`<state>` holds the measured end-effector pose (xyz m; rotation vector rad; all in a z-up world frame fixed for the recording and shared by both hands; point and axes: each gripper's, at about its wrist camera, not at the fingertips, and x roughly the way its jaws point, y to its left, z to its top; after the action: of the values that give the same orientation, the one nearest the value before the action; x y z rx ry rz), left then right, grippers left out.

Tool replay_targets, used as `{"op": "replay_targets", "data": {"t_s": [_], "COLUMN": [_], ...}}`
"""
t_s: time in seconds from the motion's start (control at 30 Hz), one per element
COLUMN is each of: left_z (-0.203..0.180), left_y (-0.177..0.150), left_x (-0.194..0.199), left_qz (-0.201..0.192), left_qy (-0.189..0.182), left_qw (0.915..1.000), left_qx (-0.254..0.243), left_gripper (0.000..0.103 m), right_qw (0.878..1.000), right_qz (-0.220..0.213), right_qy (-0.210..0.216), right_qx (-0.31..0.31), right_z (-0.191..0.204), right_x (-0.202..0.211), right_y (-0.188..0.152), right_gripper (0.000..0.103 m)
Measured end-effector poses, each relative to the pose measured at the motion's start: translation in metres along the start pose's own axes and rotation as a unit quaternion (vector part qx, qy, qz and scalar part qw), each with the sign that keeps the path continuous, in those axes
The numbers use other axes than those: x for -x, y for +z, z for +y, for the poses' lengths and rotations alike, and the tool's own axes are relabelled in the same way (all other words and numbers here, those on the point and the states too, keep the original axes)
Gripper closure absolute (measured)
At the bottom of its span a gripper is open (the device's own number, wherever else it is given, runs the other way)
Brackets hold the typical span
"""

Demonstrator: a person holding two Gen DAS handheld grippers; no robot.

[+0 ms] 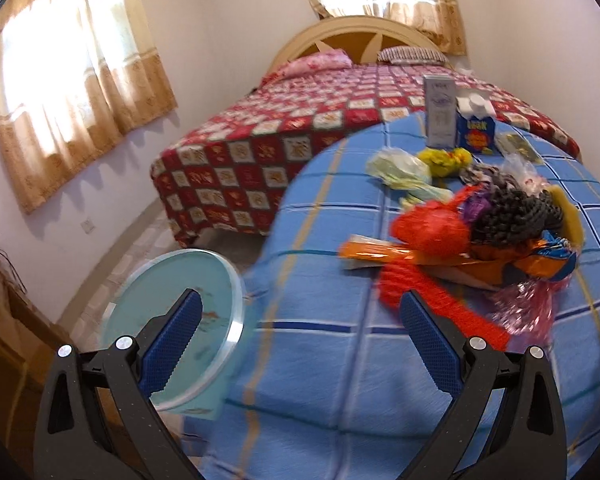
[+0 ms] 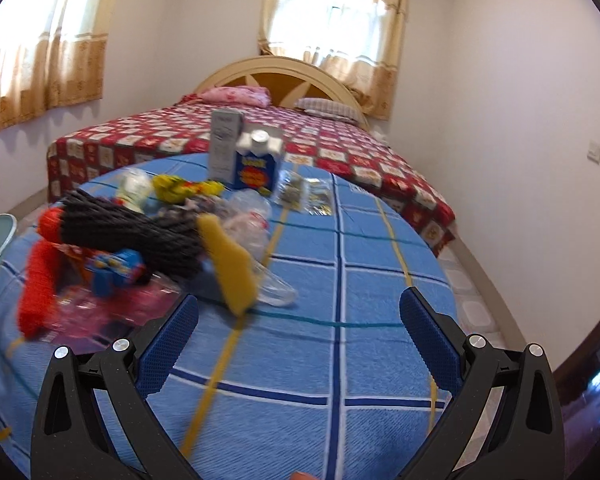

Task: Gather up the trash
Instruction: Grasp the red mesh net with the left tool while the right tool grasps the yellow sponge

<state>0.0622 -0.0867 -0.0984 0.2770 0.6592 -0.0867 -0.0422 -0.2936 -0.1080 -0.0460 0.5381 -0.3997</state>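
Both grippers hover with fingers spread wide, holding nothing: the left gripper (image 1: 300, 312) above the blue plaid blanket (image 1: 320, 360) beside a round glass table (image 1: 172, 280), the right gripper (image 2: 298, 308) over bare blanket. Just ahead lies the trash pile: red mesh (image 1: 432, 228), an orange wrapper (image 1: 384, 254), black braided hair (image 2: 148, 228) and a yellow sponge (image 2: 230, 264). Farther back stand a blue carton (image 2: 258, 168) and a grey box (image 2: 224, 148), then the red-quilted bed (image 2: 340, 148).
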Motion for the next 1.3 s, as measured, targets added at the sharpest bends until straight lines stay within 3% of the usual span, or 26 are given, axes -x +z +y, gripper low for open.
{"op": "replay_targets", "data": {"t_s": [0.17, 0.33, 0.53, 0.73, 0.97, 1.03, 1.1, 1.13, 1.17, 1.3], "left_z": [-0.036, -0.053, -0.037, -0.024, -0.022, -0.021, -0.021, -0.021, -0.021, -0.012], "left_y": [-0.002, -0.012, -0.021, -0.024, -0.027, -0.029, -0.029, -0.029, -0.029, -0.023], "left_x": [-0.019, -0.028, -0.025, -0.027, -0.018, -0.016, -0.013, -0.012, -0.01, -0.005], "left_qz": [0.023, 0.045, 0.053, 0.06, 0.064, 0.068, 0.069, 0.067, 0.067, 0.05], "left_qy": [-0.035, -0.045, -0.047, -0.077, -0.118, -0.134, -0.146, -0.146, -0.148, -0.141], "left_qw": [0.9991, 0.9978, 0.9971, 0.9952, 0.9907, 0.9883, 0.9864, 0.9864, 0.986, 0.988], "left_qx": [-0.002, -0.021, -0.028, -0.014, -0.025, -0.027, -0.032, -0.036, -0.037, -0.037], "left_gripper": [0.006, 0.006, 0.006, 0.008, 0.044, 0.066, 0.08, 0.081, 0.082, 0.084], "right_qw": [1.0, 1.0, 1.0, 1.0, 1.0, 1.0, 1.0, 0.999, 0.999, 0.999], "right_qz": [0.011, 0.011, 0.01, 0.005, -0.002, -0.001, 0.0, 0.004, 0.008, 0.013], "right_qy": [-0.009, -0.007, 0.004, 0.003, 0.012, 0.022, 0.027, 0.031, 0.034, 0.049], "right_qx": [-0.011, -0.008, -0.006, -0.004, 0.011, 0.015, 0.012, 0.011, 0.01, 0.002], "right_z": [-0.01, -0.007, -0.005, -0.003, 0.001, 0.002, 0.002, 0.001, 0.001, 0.0], "right_x": [-0.015, -0.022, -0.023, -0.022, -0.018, -0.018, -0.019, -0.02, -0.021, -0.022], "right_y": [-0.007, -0.012, -0.016, -0.016, -0.017, -0.016, -0.015, -0.014, -0.013, -0.005], "right_gripper": [0.005, 0.005, 0.005, 0.005, 0.005, 0.006, 0.013, 0.022, 0.026, 0.03]}}
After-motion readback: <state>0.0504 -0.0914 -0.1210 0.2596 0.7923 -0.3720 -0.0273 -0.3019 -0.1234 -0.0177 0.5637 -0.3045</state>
